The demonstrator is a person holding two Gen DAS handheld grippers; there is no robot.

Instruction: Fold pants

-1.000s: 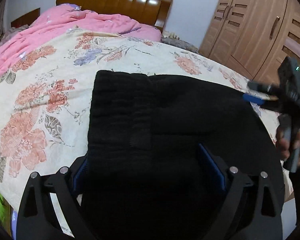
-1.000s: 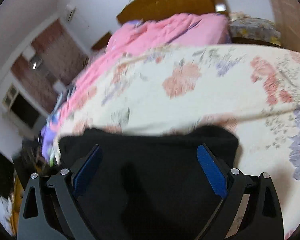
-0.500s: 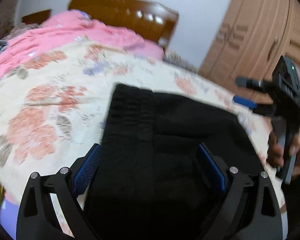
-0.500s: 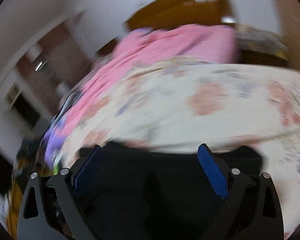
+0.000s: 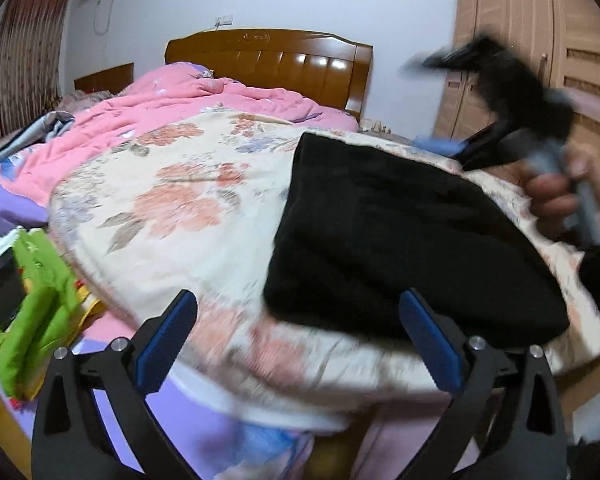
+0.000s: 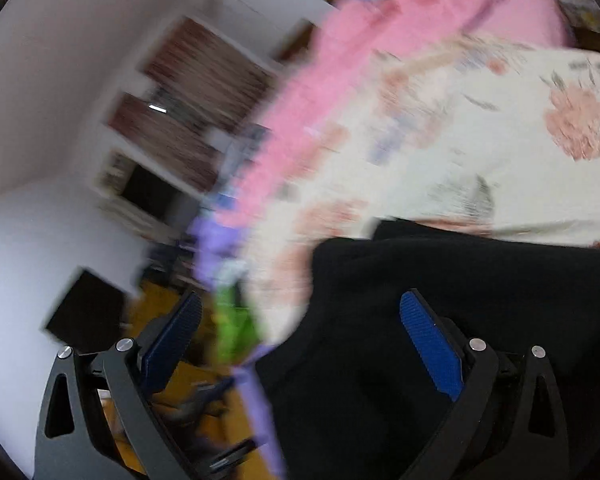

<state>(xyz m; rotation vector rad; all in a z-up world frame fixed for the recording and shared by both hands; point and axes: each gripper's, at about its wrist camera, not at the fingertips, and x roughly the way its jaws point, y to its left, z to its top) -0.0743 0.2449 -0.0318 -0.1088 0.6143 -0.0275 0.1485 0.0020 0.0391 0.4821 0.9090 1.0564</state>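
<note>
I see the black folded pants [image 5: 400, 232] lying on the floral quilt [image 5: 180, 200] near the bed's near edge. My left gripper [image 5: 300, 344] has just been opening; it stands wide, nothing between its pads. My right gripper [image 6: 300, 344] also gapes, empty, above the pants' edge.

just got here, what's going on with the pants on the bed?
A person is folding pants with a handheld claw in each hand. The black fabric pants lie in a folded rectangle on the cream floral quilt. The left claw is open and its jaws have just been opening, with nothing between them. The right claw is open too and grips nothing; neither claw touches the pants.
</note>
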